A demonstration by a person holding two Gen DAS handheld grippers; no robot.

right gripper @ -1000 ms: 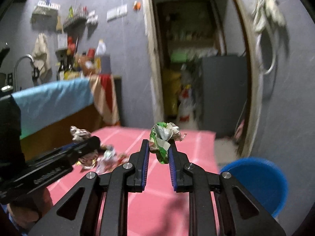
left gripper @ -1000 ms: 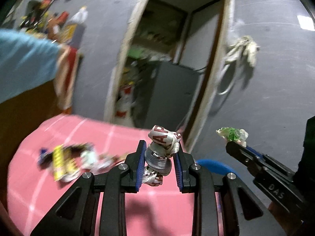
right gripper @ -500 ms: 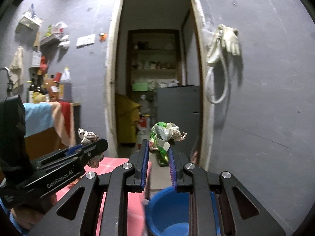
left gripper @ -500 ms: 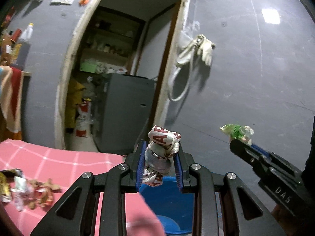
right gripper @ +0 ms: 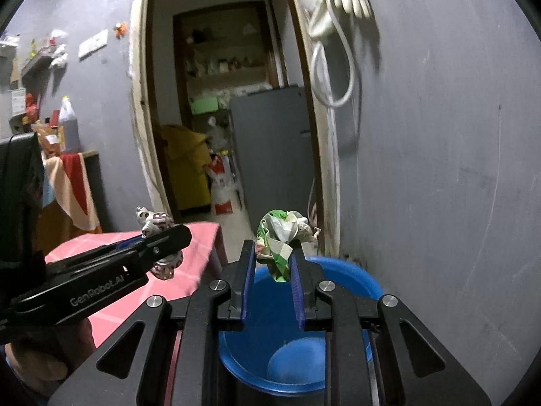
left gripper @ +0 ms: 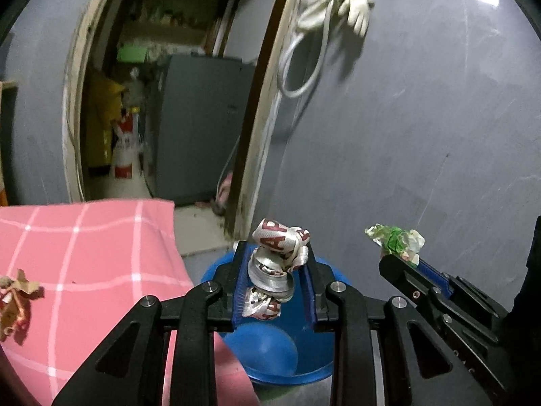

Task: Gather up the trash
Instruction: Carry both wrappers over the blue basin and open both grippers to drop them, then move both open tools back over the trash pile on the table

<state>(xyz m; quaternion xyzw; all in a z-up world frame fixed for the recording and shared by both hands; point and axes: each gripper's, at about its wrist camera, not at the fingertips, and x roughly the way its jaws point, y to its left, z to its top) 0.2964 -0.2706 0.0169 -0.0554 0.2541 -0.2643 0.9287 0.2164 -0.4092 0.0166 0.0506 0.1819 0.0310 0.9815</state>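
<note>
Left gripper [left gripper: 274,282] fingers hold a crumpled red-and-white wrapper [left gripper: 279,264]; right gripper [right gripper: 271,279] fingers hold a crumpled green wrapper [right gripper: 282,237], both above the blue bin [right gripper: 351,282].

Crumpled wrappers [left gripper: 279,264] above blue bin [left gripper: 324,362]

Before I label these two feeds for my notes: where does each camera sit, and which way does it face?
Left wrist: behind the left tongs, which pinch a red-and-white wrapper, looking down over the blue bucket; the right tongs show.
Right wrist: behind the right tongs, which pinch a green wrapper, facing the doorway; the left tongs and a hand show.
Shared: bucket, doorway, pink tablecloth, hanging glove.
</note>
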